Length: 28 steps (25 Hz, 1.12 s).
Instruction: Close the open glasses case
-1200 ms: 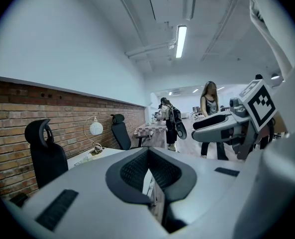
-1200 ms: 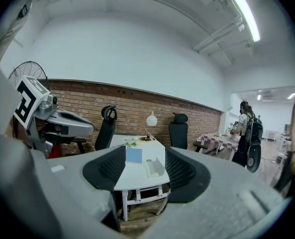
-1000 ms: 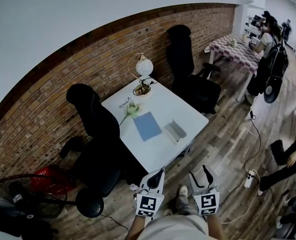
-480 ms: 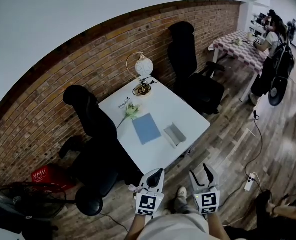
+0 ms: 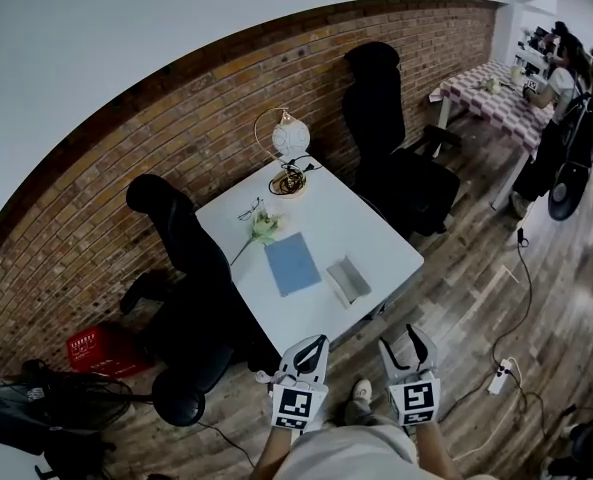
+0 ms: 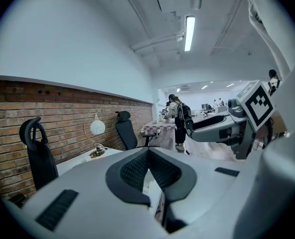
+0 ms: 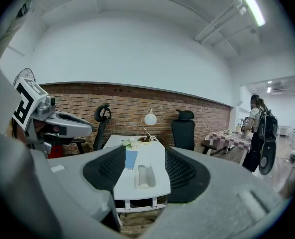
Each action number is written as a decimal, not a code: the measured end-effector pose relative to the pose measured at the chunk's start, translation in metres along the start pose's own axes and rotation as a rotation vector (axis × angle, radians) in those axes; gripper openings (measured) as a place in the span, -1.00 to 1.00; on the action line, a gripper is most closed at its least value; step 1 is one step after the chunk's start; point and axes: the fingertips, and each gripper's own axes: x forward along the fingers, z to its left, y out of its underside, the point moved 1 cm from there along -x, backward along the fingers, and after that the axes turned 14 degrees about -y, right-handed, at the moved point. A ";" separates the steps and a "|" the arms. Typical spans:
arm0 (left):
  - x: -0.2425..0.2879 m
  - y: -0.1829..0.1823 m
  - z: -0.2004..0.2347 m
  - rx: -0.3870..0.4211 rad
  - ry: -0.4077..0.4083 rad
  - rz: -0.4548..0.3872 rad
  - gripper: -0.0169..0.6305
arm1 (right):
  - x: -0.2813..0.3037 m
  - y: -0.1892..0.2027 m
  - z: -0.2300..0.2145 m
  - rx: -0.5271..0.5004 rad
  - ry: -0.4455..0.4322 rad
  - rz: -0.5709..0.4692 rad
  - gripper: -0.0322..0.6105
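Observation:
The open glasses case lies near the front edge of the white table, pale grey with its lid up. It also shows between the right jaws in the right gripper view, where the glasses case is still well ahead. My left gripper hangs over the floor short of the table, its jaws shut on nothing. My right gripper is beside it, open and empty. The left gripper has its pads pressed together, and the right gripper has its pads wide apart.
On the table are a blue notebook, a flower, a pair of glasses and a globe lamp. Black office chairs flank it. A brick wall stands behind. A power strip lies on the floor.
My view has shifted slightly, so the table sits a little to the right. A person at the lower right has left the view. Both grippers keep their places.

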 end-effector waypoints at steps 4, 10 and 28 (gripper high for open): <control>0.015 -0.005 -0.006 -0.018 -0.026 0.008 -0.94 | 0.005 -0.001 -0.021 -0.002 -0.026 -0.001 -0.13; 0.035 -0.013 -0.011 -0.023 -0.077 0.015 -0.94 | 0.013 -0.002 -0.050 -0.007 -0.069 -0.006 -0.13; 0.075 -0.021 -0.019 -0.009 -0.126 0.031 -0.94 | 0.039 -0.003 -0.097 -0.016 -0.109 -0.010 -0.13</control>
